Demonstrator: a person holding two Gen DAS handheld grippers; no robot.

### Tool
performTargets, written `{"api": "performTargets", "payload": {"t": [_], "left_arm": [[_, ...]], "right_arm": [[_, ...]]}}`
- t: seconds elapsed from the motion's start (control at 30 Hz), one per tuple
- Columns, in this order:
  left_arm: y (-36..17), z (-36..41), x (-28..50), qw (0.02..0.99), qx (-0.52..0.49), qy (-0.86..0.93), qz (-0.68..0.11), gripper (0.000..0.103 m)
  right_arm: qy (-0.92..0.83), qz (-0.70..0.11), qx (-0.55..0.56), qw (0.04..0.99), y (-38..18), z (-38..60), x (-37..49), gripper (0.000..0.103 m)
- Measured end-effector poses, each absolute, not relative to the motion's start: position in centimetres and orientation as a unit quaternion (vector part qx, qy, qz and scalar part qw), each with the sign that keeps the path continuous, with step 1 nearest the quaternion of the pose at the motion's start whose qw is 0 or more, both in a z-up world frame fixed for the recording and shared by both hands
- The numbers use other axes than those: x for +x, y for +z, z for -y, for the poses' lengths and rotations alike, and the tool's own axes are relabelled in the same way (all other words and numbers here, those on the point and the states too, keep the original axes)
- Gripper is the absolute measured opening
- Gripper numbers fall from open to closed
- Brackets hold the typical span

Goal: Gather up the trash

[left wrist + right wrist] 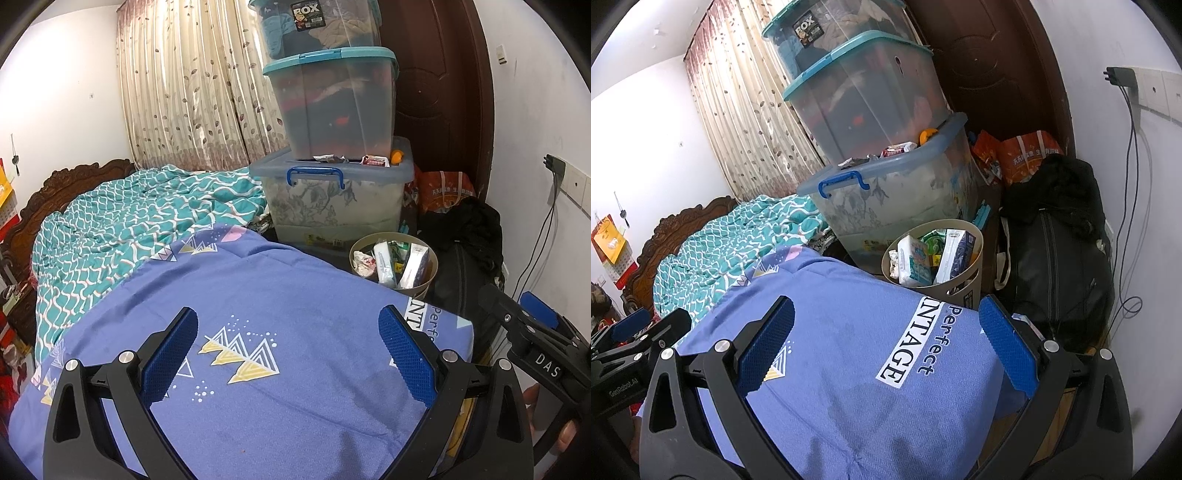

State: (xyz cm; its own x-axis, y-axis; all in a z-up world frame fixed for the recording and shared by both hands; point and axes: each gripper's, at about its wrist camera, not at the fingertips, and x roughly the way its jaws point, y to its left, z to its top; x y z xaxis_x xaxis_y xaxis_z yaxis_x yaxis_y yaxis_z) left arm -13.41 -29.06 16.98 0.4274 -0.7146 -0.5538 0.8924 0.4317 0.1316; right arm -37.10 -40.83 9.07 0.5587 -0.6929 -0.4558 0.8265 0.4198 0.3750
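Bedroom with a blue blanket (280,295) over the bed, three plastic boxes (332,110) stacked beyond its corner. Beside the bed, a beige bin (964,288) stuffed with trash (923,258), more wrappers (373,160) on the lowest box lid. Left gripper (288,354) and right gripper (886,343) both spread wide above the blanket, holding nothing.

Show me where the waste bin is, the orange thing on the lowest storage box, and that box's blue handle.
waste bin (964,290), right wrist view, front outer wall.
orange thing (396,156), left wrist view, its middle.
blue handle (316,172), left wrist view, top bar.
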Motion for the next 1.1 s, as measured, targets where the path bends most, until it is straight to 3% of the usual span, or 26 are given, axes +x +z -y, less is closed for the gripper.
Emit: {"api": "performTargets", "payload": {"t": [1.1], "left_arm": [[16.57,29.72,-12.92,0.808,0.210,-0.502,-0.226,0.094]], "right_arm": [[-0.455,-0.117,0.289,0.834,8.82,40.91,-37.05,0.099]]}}
